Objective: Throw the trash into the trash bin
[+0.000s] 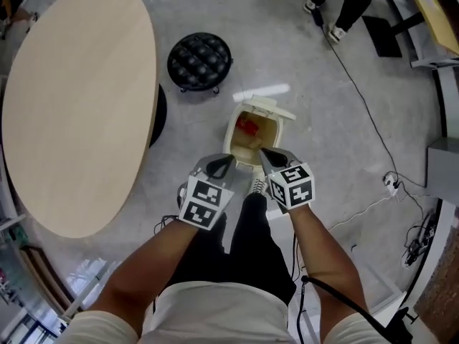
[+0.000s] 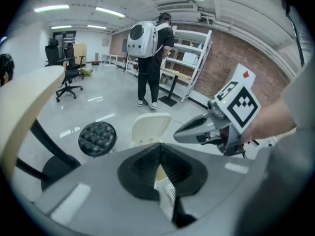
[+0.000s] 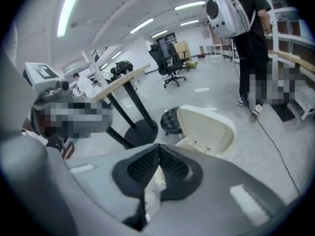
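Head view, looking steeply down: 1 cream trash bin (image 1: 229, 136) stands on the grey floor with its lid open, directly ahead of the person's feet. 1 red piece of trash (image 1: 248, 126) lies inside it. A tan shape below the red piece is hard to make out. 2 grippers hang side by side over the near rim of the bin, each carrying 1 marker cube. The left gripper (image 1: 224, 162) has its jaws together with nothing between them. The right gripper (image 1: 269, 156) is likewise closed and empty. Beside the bin are 1 black tufted stool (image 1: 199, 61) and 1 round beige table (image 1: 79, 106), which is cut off at the left edge. 1 white shoe (image 1: 258, 186) shows between the grippers.

Only the head view shows the bin's inside and the red trash. Both gripper views show just the raised lid (image 3: 206, 129), with their own closed pads covering the opening.

Only the gripper views show the room: 1 standing person (image 2: 150, 48) with a white backpack (image 2: 140, 39) at metal shelving (image 2: 189, 58), of whom the head view catches only the legs.
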{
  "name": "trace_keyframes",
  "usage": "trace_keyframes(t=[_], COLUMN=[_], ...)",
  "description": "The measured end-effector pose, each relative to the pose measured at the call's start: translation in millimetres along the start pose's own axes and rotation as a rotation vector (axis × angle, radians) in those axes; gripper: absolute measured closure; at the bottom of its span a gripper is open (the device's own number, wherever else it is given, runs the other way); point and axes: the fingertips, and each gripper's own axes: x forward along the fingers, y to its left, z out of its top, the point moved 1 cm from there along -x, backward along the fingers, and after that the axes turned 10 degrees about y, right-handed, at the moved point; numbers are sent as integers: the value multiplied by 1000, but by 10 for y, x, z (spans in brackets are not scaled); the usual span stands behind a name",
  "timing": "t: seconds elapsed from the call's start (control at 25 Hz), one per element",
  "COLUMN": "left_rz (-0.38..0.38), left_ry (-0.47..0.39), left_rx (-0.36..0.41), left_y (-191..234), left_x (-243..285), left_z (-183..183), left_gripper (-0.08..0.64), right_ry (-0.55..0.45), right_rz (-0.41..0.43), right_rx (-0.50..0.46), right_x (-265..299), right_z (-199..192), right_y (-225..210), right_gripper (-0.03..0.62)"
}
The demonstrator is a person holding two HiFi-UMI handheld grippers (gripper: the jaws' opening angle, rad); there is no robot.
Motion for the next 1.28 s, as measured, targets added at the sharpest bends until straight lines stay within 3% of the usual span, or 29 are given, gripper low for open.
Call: trace_keyframes(t=[0.2, 0.4, 0.72, 0.96, 1.28], left_rz=[-7, -13, -60, -74, 13], left_ry=[-120, -217, -383, -492, -560], left_rx=[97, 114, 179, 147, 74], left_y=[-91, -275, -576, -895, -1101], left_x=[-661, -1248, -2214, -2571, -2793], left_z=[399, 636, 973, 1050, 985], left_gripper=[554, 554, 554, 554, 554], right_ry=[-196, -325, -502, -540, -577], right_rz=[-11, -24, -31, -33, 15], right_rx=[40, 36, 45, 24, -83], right_x=[-928, -1778, -2633, -3045, -3511], right_z=[430, 648, 793, 660, 587], right_y=[347, 801, 1405, 1474, 1534], right_gripper=[591, 591, 591, 591, 591])
